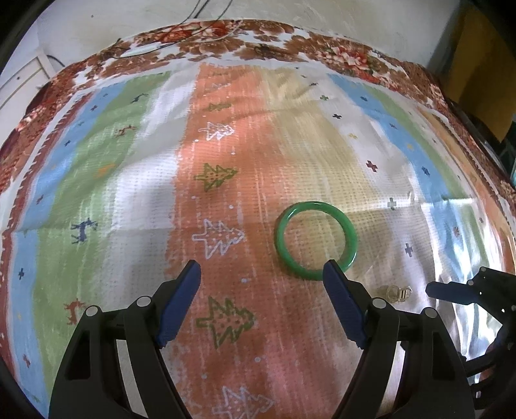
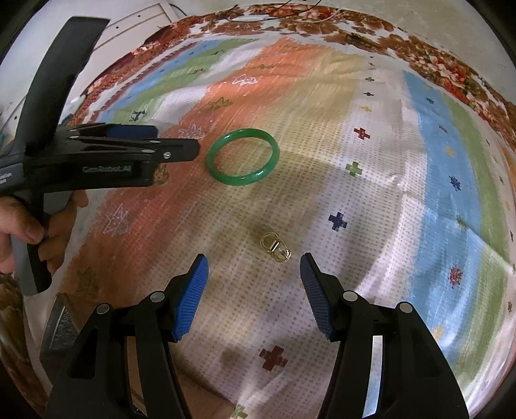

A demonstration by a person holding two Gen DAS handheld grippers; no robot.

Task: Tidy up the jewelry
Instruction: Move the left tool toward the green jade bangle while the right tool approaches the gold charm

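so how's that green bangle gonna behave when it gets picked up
The green bangle looks like a rigid, glossy ring, so it probably keeps its shape but may slip between the pads. It lies flat on the cloth; stood on edge it could roll. If stone or glass, a drop might crack it.

Striped cloth (image 1: pixel 225 193), tree and cross motifs; floral cloth (image 1: pixel 225 42) beneath, far edge; cables (image 1: pixel 193 19) far left.

One green bangle (image 2: pixel 242 157), one small gold trinket (image 2: pixel 276 247), one patterned cloth (image 2: pixel 387 199), and two grippers.
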